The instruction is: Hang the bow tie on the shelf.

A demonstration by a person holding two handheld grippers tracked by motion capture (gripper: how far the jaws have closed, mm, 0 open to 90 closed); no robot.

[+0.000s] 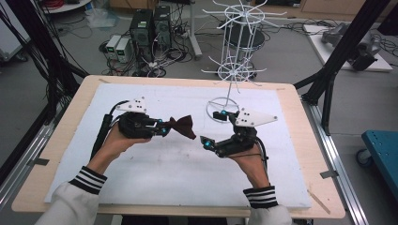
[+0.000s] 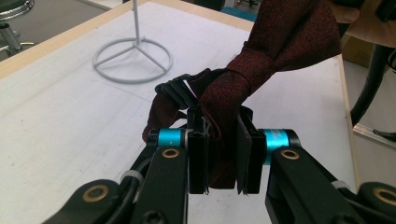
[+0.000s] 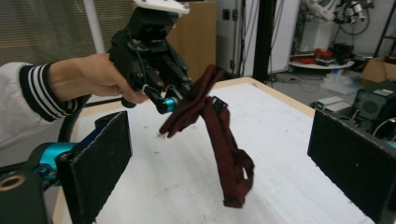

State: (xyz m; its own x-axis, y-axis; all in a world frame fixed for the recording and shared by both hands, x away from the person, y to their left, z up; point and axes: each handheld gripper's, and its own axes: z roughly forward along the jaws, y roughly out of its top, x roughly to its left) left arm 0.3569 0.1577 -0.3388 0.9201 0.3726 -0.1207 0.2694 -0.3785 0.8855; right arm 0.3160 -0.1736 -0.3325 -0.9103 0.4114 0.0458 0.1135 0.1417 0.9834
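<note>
Dark red fabric bow tie (image 1: 183, 127) hangs clamped in the left gripper (image 1: 162, 127) above the white foam-covered table's (image 1: 155, 178) middle; the right gripper (image 1: 213, 129), jaws apart, holds nothing.

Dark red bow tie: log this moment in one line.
left gripper: shut on dark red fabric bow tie | right gripper: open, empty | white wire stand: bare

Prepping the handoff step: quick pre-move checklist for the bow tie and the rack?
1. Left tongs shut on the dark red bow tie: ok.
2. Right tongs open, nothing between the pads: ok.
3. Bow tie strap hanging free, off the white mat: ok.
4. Strap clasp open or closed: cannot tell.
5. White wire rack upright, base ring on the mat: ok.
6. Bow tie on a rack hook: not ok.
</note>
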